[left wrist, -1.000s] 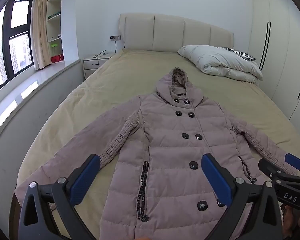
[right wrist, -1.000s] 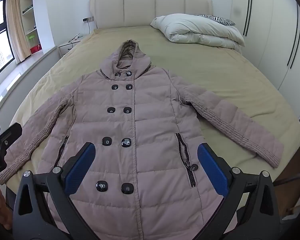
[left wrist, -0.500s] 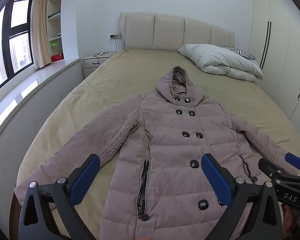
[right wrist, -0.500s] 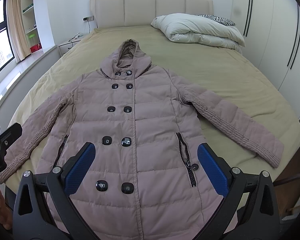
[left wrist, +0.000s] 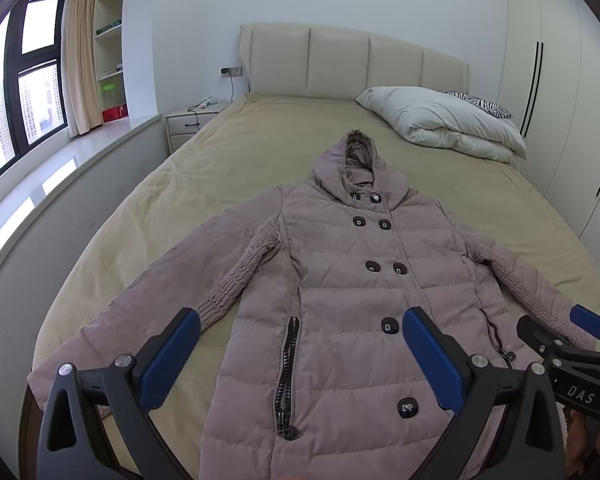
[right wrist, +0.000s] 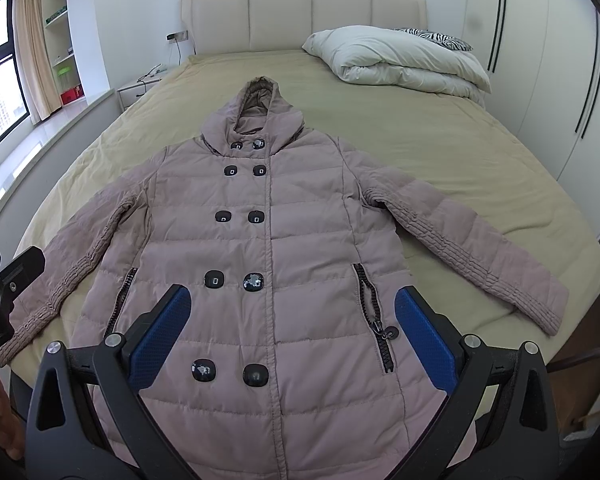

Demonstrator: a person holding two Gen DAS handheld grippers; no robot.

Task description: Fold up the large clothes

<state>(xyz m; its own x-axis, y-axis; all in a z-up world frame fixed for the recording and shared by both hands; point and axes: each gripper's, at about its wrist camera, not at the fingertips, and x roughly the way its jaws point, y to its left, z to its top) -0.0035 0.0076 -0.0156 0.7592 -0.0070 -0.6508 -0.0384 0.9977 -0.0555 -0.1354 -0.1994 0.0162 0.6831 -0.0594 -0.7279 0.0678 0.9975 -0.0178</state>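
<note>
Nearest the cameras, the left gripper (left wrist: 300, 354) and right gripper (right wrist: 290, 330) hover with blue-padded jaws spread wide, holding nothing, above the hem of a mauve quilted coat (right wrist: 268, 264). The coat lies face up and buttoned on a bed (right wrist: 440, 152), sleeves spread out to both sides, hood pointing toward the headboard (right wrist: 304, 16). Farther back, a folded white duvet (right wrist: 396, 58) rests by the headboard.

Coat (right wrist: 284, 248) lies on bed (right wrist: 480, 168); duvet (right wrist: 396, 60) behind, by headboard (right wrist: 300, 12).
</note>
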